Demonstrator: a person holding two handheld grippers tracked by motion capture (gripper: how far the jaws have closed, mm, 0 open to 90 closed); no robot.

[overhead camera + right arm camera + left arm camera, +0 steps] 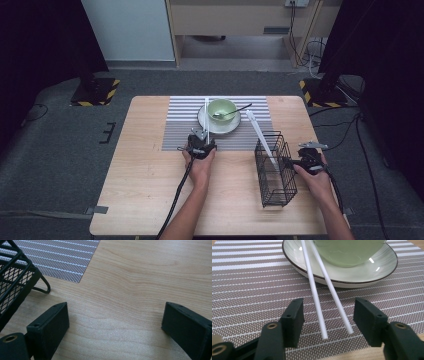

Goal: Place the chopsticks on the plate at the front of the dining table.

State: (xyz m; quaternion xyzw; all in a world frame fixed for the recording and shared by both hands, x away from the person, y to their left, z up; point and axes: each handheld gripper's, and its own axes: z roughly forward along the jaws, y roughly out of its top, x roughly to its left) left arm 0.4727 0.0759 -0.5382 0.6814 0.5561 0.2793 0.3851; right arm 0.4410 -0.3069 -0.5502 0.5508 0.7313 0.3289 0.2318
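Left gripper [328,315], jaws parted and not yet pressing, straddles the near ends of two white plastic chopsticks [322,300] propped on a striped ceramic saucer [294,262], likely bound for the black wire basket [275,167] beside the wide-open right gripper [115,322].

At the top of the left gripper view, two smooth, glossy white chopsticks [319,297] (plastic, by their look) lean on a glazed, shiny plate [294,257] over a woven, matt placemat [249,290]. Matt black wire basket [15,282]; pale, smooth wooden table [140,282].
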